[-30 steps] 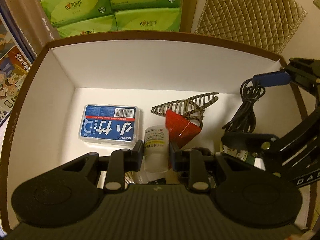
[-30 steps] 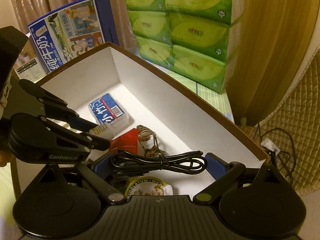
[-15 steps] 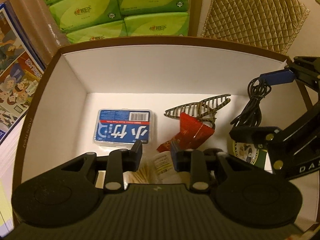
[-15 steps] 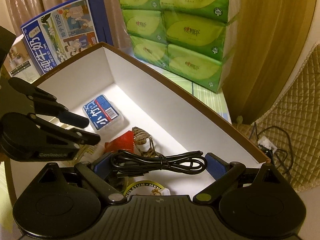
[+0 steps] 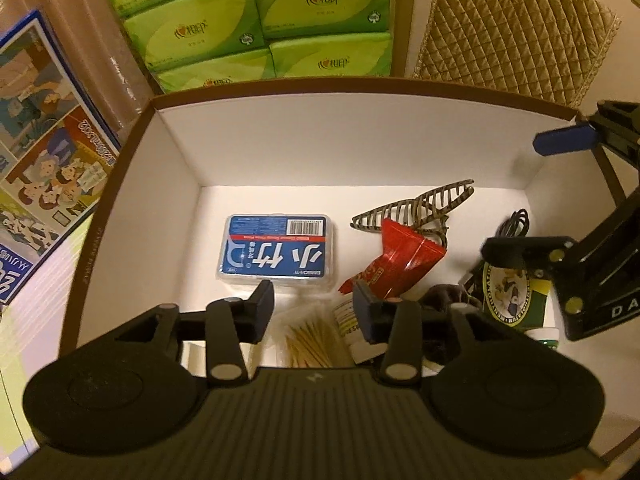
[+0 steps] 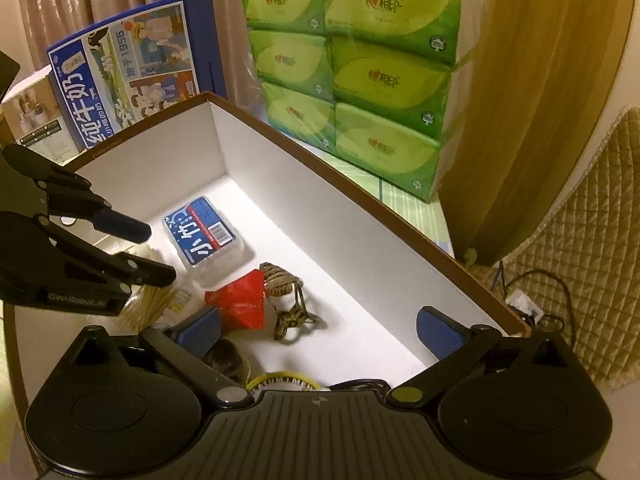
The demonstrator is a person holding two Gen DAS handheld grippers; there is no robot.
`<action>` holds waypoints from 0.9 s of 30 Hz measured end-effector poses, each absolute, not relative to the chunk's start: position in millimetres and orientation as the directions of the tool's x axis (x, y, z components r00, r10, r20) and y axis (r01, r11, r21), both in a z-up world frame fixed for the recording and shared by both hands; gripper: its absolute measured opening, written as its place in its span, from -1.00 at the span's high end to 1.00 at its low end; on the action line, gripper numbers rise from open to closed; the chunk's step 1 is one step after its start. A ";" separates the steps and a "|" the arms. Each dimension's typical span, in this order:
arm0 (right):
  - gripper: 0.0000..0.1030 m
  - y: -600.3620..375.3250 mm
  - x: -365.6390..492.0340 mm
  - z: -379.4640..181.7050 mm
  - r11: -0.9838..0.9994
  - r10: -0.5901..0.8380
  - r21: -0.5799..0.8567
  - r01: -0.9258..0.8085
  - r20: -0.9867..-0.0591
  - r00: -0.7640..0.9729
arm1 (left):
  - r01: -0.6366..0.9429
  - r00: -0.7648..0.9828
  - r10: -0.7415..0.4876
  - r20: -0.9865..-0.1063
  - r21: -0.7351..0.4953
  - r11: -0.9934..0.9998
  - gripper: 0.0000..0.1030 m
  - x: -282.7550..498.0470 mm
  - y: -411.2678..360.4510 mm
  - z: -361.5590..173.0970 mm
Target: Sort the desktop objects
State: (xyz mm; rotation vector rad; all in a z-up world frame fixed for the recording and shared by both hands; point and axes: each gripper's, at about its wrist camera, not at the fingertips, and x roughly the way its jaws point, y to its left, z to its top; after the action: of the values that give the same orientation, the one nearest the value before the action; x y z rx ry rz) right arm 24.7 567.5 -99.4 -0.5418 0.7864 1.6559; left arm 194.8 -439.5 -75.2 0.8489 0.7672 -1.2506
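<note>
Tissue packs (image 6: 360, 68) behind white-lined box (image 6: 360, 216)

In the box (image 5: 340, 140), we find the floss case (image 5: 278, 248) at frame centre, hair clip (image 5: 416, 208) to its right, snack packet (image 5: 404, 264) overlapping the clip, toothpicks (image 5: 310, 344) below. Tissue packs (image 5: 272, 20) stand behind the box, carton (image 5: 44, 128) at left.

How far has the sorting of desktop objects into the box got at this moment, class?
Done: the box already holds the blue floss case, hair claw, red packet, toothpicks, small white bottle, round tin and black cable. In hand: nothing; the left gripper and right gripper are both open over the box. Left: cannot tell; no loose objects show outside it.
</note>
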 end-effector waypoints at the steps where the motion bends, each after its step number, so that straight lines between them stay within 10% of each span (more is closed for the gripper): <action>1: -0.96 564.4 25.3 -98.0 -0.107 0.658 0.215 -0.971 -0.716 -0.231 | 0.987 0.159 -0.481 -0.862 0.124 0.104 0.10 195.3 -437.8 -73.2; 27: -0.96 456.0 1.7 -41.5 -0.038 0.700 0.265 -0.964 -0.681 -0.215 | 0.984 0.180 -0.576 -0.797 0.149 0.101 -0.71 162.9 -350.2 -6.4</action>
State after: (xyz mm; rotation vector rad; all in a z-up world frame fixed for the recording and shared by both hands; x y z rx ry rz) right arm 1.7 456.0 -41.5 -0.4348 0.8153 1.6141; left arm 162.9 -350.2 -6.4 0.7883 0.6500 -1.2797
